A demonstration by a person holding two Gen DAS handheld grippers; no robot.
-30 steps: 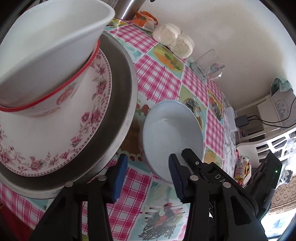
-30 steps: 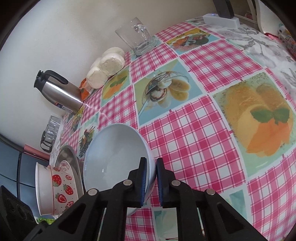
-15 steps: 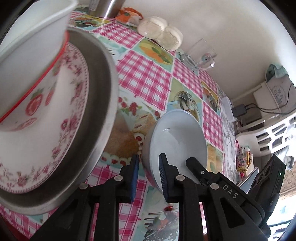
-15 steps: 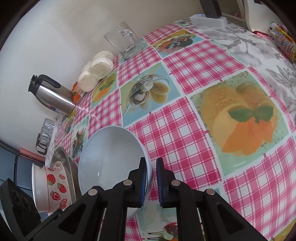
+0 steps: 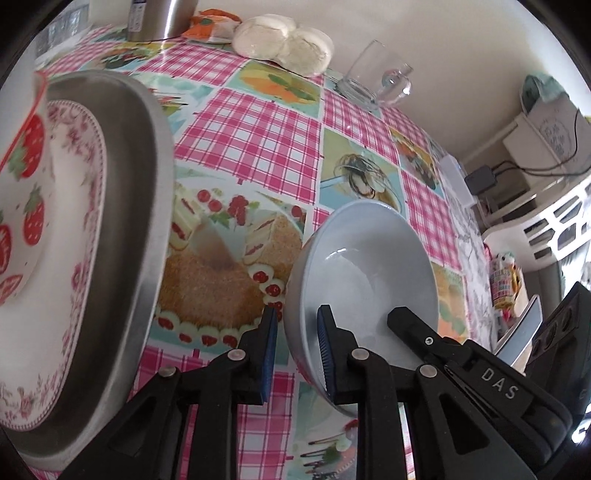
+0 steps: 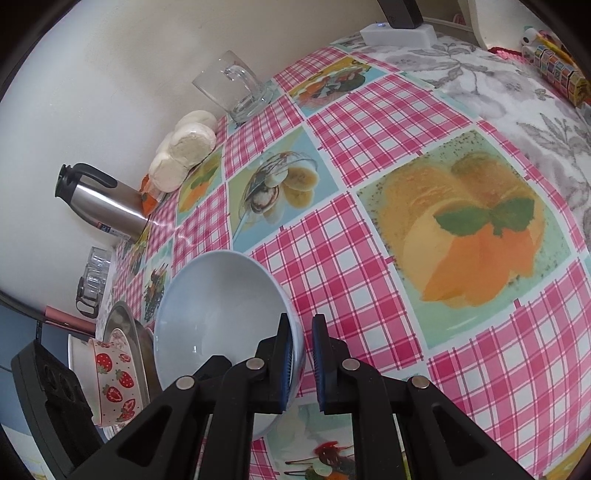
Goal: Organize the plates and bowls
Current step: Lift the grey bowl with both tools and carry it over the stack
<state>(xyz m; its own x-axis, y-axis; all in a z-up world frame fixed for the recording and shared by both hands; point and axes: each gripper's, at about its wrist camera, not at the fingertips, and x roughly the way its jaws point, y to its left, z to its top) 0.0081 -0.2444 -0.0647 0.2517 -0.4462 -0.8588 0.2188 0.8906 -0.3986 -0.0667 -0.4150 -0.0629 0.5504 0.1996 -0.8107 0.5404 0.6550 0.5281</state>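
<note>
A pale blue bowl (image 5: pixel 369 273) (image 6: pixel 218 306) sits tilted over the chequered tablecloth. My left gripper (image 5: pixel 297 347) is shut on its near-left rim, one pad outside the wall and one inside. My right gripper (image 6: pixel 300 360) is shut on the opposite rim, and one of its black fingers (image 5: pixel 406 325) shows inside the bowl. To the left stands a stack: a strawberry bowl (image 5: pixel 18 206) (image 6: pixel 110 376) on a floral plate (image 5: pixel 74 295) in a metal tray (image 5: pixel 136 221) (image 6: pixel 122 314).
By the wall stand a glass mug (image 5: pixel 373 77) (image 6: pixel 236 88), white buns (image 5: pixel 284 40) (image 6: pixel 192 144), a steel thermos (image 6: pixel 99 201) and a glass cup (image 6: pixel 96 273). A white box (image 6: pixel 399 33) lies at the table's far end. White shelving (image 5: pixel 546 229) stands beyond the table's right edge.
My left gripper's jaws narrowed from wide apart onto the blue bowl's rim, and its view swung right, away from the stack. The right gripper kept its hold on the bowl.
</note>
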